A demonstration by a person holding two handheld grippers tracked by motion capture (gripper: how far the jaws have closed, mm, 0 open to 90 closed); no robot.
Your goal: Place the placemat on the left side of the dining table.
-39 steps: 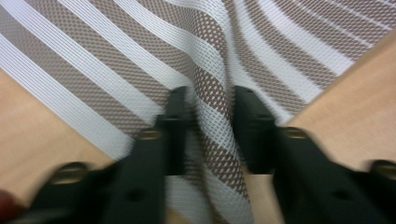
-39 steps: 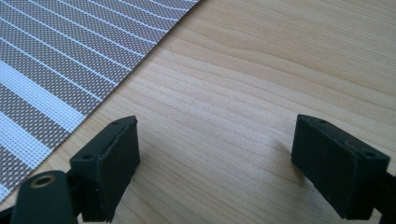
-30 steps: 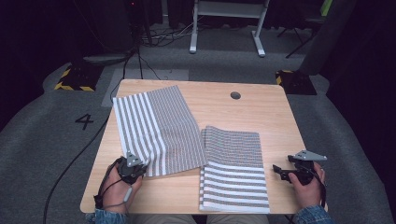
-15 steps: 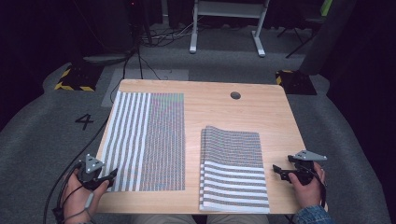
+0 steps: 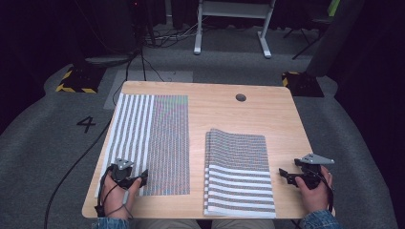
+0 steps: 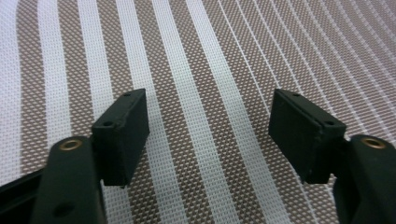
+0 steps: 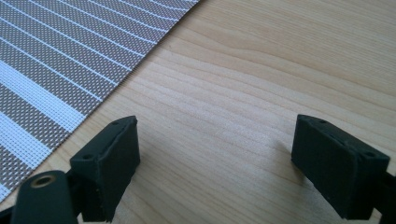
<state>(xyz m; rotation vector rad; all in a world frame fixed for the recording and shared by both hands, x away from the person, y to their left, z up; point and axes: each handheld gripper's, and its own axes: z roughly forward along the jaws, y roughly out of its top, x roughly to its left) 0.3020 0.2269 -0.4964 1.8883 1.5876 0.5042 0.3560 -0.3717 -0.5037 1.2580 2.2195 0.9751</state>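
Left gripper (image 5: pixel 138 177) jaws have just been opening, nothing between them; its striped placemat (image 5: pixel 153 138) is now lying flat at table (image 5: pixel 215 102) left, likely released. Right gripper (image 5: pixel 285 174) is idling wide open, empty, beside the placemat stack (image 5: pixel 239 176).

Bare wood lies open across the far right of the light wooden desk (image 5: pixel 267 114), broken only by a small round cable hole (image 5: pixel 240 97). The flat brown-and-white striped woven mat (image 5: pixel 153 143) covers the left side, the folded striped mat (image 5: pixel 239 176) the near middle; a narrow bare strip runs between them.
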